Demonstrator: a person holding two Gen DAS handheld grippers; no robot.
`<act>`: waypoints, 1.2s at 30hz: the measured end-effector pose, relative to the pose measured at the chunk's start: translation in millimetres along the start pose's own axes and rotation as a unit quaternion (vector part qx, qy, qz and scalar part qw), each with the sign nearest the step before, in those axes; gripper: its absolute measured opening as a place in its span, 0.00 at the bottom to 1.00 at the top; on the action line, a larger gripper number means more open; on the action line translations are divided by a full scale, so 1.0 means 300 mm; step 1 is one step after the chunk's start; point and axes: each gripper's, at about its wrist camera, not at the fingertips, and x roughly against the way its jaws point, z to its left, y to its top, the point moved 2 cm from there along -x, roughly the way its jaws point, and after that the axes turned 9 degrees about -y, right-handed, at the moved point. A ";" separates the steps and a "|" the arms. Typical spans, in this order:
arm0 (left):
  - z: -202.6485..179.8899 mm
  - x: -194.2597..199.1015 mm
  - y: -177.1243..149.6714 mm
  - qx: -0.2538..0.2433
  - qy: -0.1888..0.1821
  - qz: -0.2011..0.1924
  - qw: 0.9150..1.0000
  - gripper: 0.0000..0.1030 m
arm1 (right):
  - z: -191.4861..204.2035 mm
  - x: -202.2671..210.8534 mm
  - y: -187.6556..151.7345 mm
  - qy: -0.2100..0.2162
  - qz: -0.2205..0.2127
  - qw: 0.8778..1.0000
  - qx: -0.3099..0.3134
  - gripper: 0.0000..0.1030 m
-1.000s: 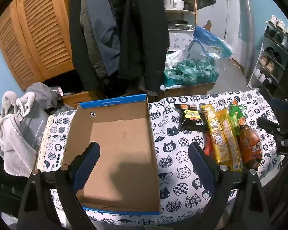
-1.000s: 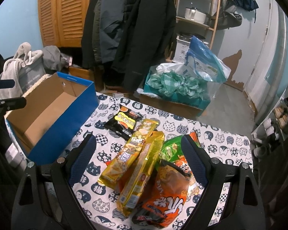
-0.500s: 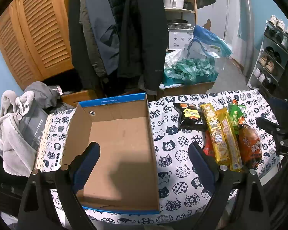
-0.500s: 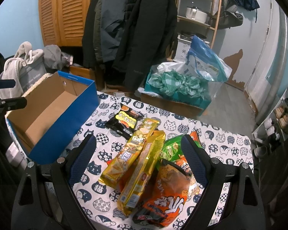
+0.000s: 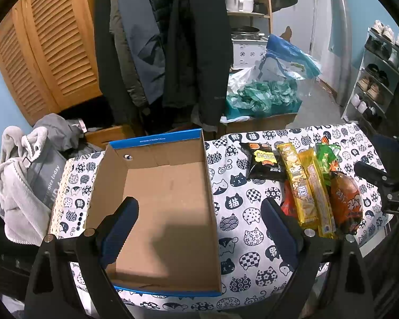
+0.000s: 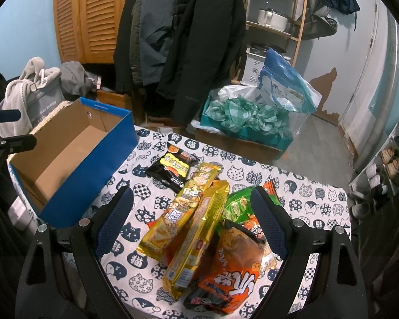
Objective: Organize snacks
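An empty blue cardboard box (image 5: 173,239) (image 6: 103,164) stands on the left of a cat-print tablecloth (image 5: 236,202). Right of it lies a snack pile: a black packet (image 5: 264,163) (image 6: 173,170), two long yellow packets (image 5: 298,183) (image 6: 186,207) (image 6: 199,234), a green packet (image 6: 236,204) and an orange bag (image 5: 345,202) (image 6: 234,265). My left gripper (image 5: 199,218) is open and empty above the box's near end. My right gripper (image 6: 194,210) is open and empty above the snack pile.
Coats (image 5: 173,40) hang behind the table beside wooden louvred doors (image 5: 48,53). A grey bag with a towel (image 5: 26,180) sits left of the table. A carton of green cloth (image 6: 247,117) and a shoe rack (image 5: 380,71) stand beyond.
Both grippers have drifted only slightly. Their jaws stay open. The box and snacks have not moved.
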 end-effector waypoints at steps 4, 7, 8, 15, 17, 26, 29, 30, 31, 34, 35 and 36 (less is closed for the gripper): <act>-0.007 0.000 -0.005 0.000 -0.001 0.002 1.000 0.92 | 0.000 0.000 0.000 0.000 0.001 1.000 0.000 0.85; -0.008 0.000 -0.006 -0.001 -0.001 0.003 1.000 0.92 | 0.000 -0.001 -0.001 0.000 0.001 1.000 0.000 0.85; -0.010 0.001 -0.010 -0.001 -0.001 0.003 1.000 0.92 | -0.001 -0.001 0.001 0.000 0.001 1.000 0.000 0.85; -0.014 -0.001 -0.012 -0.001 -0.002 0.004 1.000 0.92 | -0.003 -0.002 0.003 0.000 0.005 1.000 0.000 0.85; -0.015 -0.001 -0.014 0.000 -0.003 0.005 1.000 0.92 | 0.004 0.000 -0.017 -0.002 0.005 1.000 0.000 0.85; -0.054 -0.042 -0.013 -0.007 -0.015 0.023 1.000 0.92 | -0.035 -0.008 -0.033 -0.005 0.015 1.000 -0.010 0.85; -0.064 -0.080 0.007 -0.011 -0.025 0.039 0.999 0.92 | -0.065 -0.016 -0.042 -0.014 0.025 0.999 -0.014 0.85; -0.072 -0.092 0.011 -0.012 -0.028 0.045 0.999 0.92 | -0.078 -0.019 -0.048 -0.018 0.029 0.999 -0.016 0.85; -0.085 -0.105 0.014 -0.014 -0.033 0.052 0.998 0.92 | -0.096 -0.024 -0.060 -0.023 0.034 0.999 -0.021 0.85; -0.116 -0.143 0.029 -0.017 -0.048 0.066 0.997 0.92 | -0.150 -0.046 -0.078 -0.034 0.054 0.997 -0.039 0.85; -0.124 -0.154 0.032 -0.019 -0.050 0.071 0.996 0.92 | -0.166 -0.056 -0.077 -0.037 0.059 0.997 -0.044 0.85; -0.138 -0.170 0.036 -0.020 -0.053 0.077 0.995 0.92 | -0.182 -0.060 -0.086 -0.040 0.063 0.996 -0.049 0.85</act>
